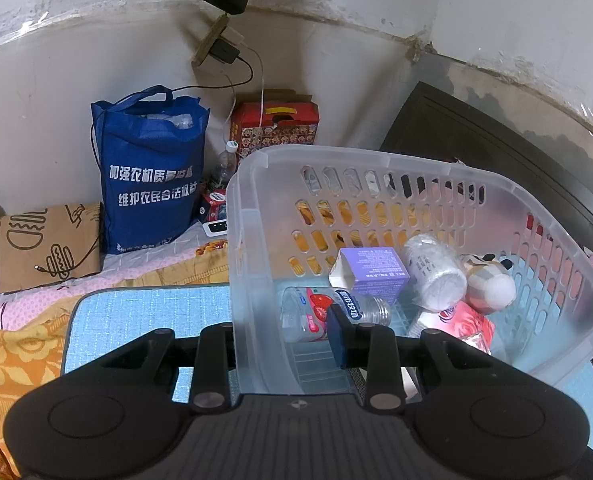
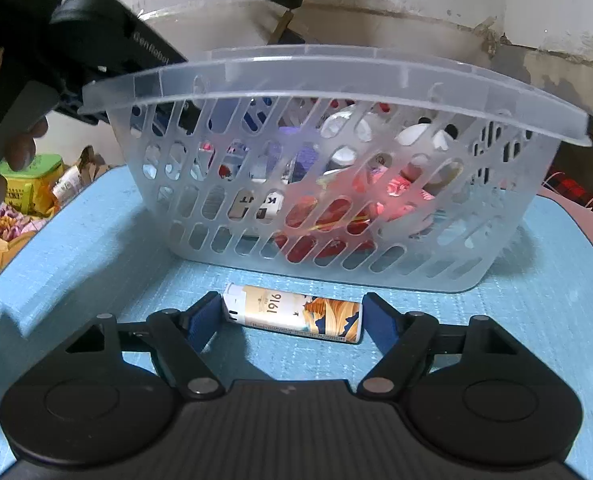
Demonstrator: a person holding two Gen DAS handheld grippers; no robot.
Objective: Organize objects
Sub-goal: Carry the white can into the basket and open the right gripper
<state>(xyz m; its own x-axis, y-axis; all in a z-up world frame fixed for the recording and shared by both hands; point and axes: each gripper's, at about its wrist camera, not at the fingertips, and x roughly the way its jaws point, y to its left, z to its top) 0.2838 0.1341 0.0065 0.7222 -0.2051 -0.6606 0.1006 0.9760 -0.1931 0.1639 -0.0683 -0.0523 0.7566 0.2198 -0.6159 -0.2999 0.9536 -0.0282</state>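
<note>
A clear plastic basket stands on a light blue mat. It holds an empty bottle, a purple box, a white roll, a plush toy and a pink pack. My left gripper straddles the basket's near wall, one finger inside and one outside, and looks shut on it. In the right wrist view the basket stands ahead. A cream "1916" box lies on the mat between my right gripper's open fingers.
A blue tote bag, a red carton and a brown paper bag stand by the wall. A dark board leans behind the basket. A green tin sits left of the mat.
</note>
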